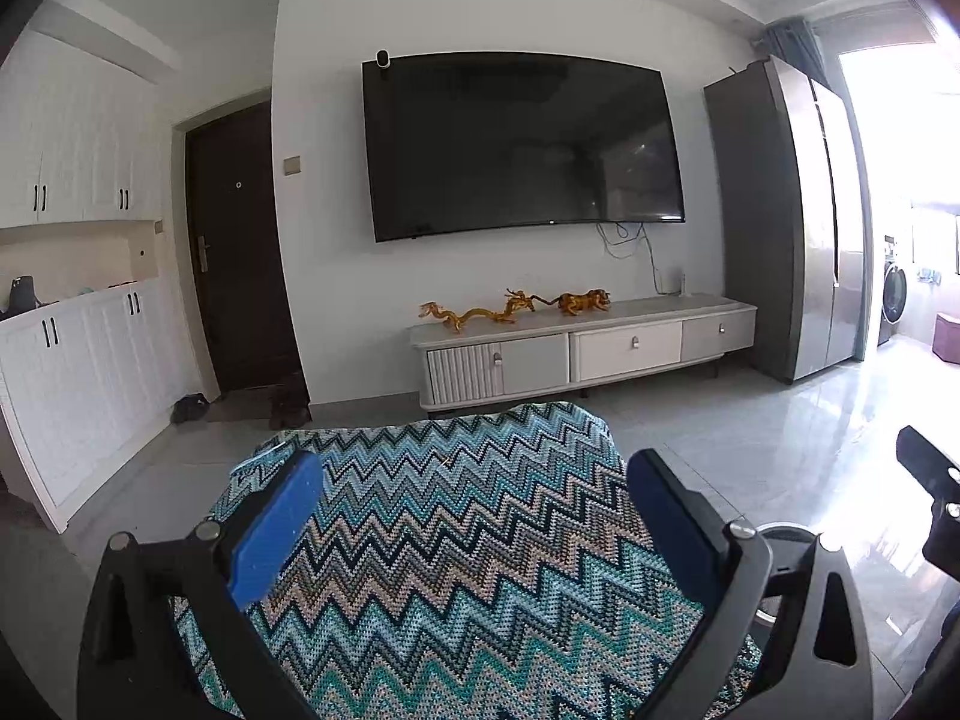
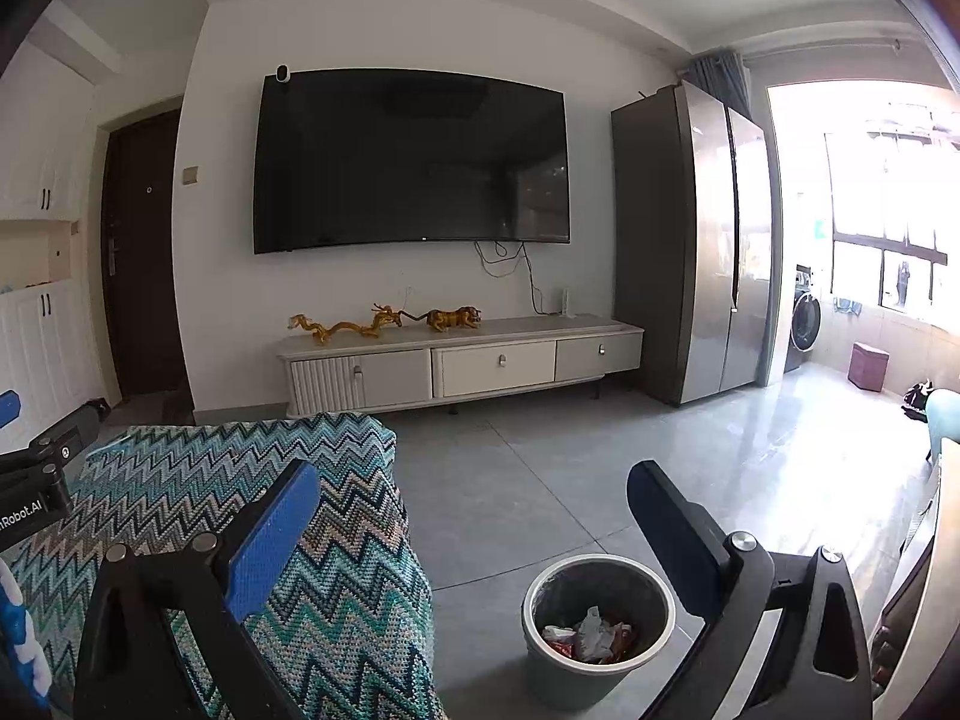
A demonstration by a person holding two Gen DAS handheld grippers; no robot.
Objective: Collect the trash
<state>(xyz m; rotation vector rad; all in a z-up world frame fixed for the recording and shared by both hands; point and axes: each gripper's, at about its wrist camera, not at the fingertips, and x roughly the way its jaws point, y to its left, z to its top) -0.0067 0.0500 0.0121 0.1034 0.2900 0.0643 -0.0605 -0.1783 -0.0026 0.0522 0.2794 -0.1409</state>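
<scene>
Both grippers idling, fingers spread, holding nothing: left gripper over the zigzag cloth, right gripper. Trash sitting in the bin on the floor. Looks light, crumpled, soft: pinch a raised fold.

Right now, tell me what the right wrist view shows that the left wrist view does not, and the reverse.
Only the right wrist view shows the trash bin on the floor beside the zigzag blanket, with crumpled wrappers inside, and the open right hand-held gripper above it. Only the left wrist view shows the shoes by the dark door and the open, empty left hand-held gripper over the blanket. Both share the television, the TV cabinet with golden figurines, the refrigerator and the washing machine.
</scene>
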